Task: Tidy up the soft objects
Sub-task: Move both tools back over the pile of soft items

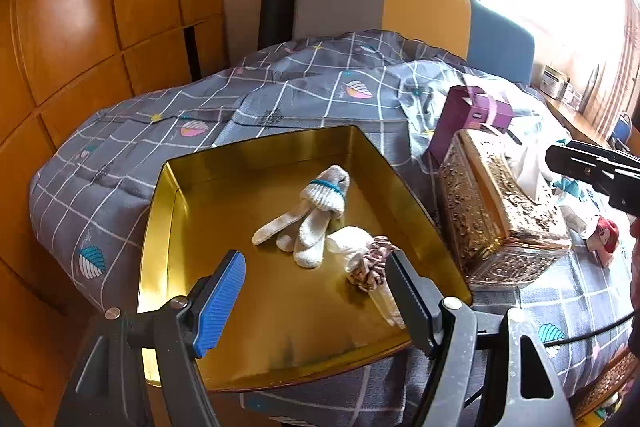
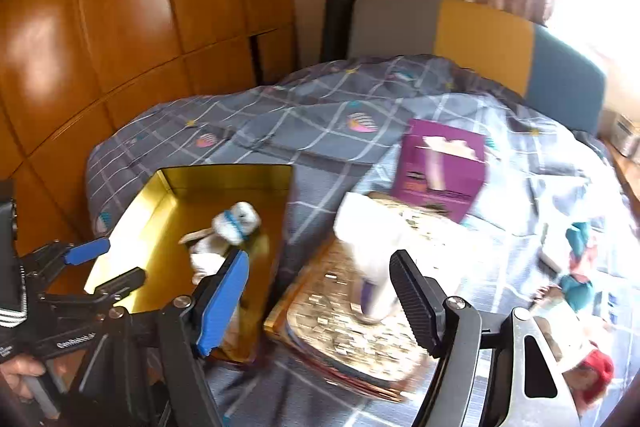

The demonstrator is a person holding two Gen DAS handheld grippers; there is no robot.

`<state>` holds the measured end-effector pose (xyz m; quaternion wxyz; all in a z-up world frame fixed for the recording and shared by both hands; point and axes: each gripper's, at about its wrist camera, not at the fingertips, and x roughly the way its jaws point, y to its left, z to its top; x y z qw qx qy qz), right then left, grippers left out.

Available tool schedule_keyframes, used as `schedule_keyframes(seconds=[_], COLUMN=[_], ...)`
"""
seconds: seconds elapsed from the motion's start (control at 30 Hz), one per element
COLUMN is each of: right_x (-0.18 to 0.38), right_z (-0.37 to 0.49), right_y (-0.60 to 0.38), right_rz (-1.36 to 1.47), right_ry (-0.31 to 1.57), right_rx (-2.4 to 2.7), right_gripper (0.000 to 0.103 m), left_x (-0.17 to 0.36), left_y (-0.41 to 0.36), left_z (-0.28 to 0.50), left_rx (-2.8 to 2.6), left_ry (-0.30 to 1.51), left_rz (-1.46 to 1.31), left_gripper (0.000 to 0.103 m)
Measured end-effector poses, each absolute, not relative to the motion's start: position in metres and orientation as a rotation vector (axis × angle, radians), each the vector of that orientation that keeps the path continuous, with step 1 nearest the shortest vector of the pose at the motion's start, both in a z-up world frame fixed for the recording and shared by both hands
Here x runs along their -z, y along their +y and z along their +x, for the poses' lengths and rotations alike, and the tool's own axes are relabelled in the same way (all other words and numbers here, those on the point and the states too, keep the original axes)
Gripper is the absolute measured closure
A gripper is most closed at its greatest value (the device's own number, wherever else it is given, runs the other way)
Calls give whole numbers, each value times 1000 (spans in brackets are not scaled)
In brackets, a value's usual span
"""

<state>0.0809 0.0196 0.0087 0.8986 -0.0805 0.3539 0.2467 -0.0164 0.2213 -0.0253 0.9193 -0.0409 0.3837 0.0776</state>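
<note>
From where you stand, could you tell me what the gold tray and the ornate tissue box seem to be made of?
Gold tray: likely thin sheet metal, brushed brassy finish, mirroring its contents. Ornate tissue box: embossed gold, metal or plated plastic; cannot tell.

Count of things on the bed

One gold tray [image 1: 160,227] held one rolled white sock bundle [image 1: 316,211], one white cloth [image 1: 348,247] and one pink scrunchie [image 1: 372,263]. Beside it stood one ornate gold tissue box [image 1: 500,219] and one purple box [image 1: 464,123]; one red-haired doll [image 1: 606,235] lay further right.
</note>
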Motion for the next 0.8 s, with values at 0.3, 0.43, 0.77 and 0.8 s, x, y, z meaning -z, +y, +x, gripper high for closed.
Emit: schedule_keyframes(seconds=[0.3,0.43,0.77,0.8], right_x=[-15,-18,-25,-25], right_z=[88,91,98,98], right_y=[-56,-95,-205,-217], right_rz=[-94,-51,66,79], right_ry=[713,700,652,644], right_rx=[-347,-263,-16,14], right_gripper=[27,24,19,18], left_x=[12,6,-10,-12], left_y=[196,181,128,121], left_z=[-15,-13,-1,1], left_rx=[-108,-78,38,52], left_ry=[766,755,727,723], left_rz=[-27,8,103,115], left_gripper=[29,29,29,29])
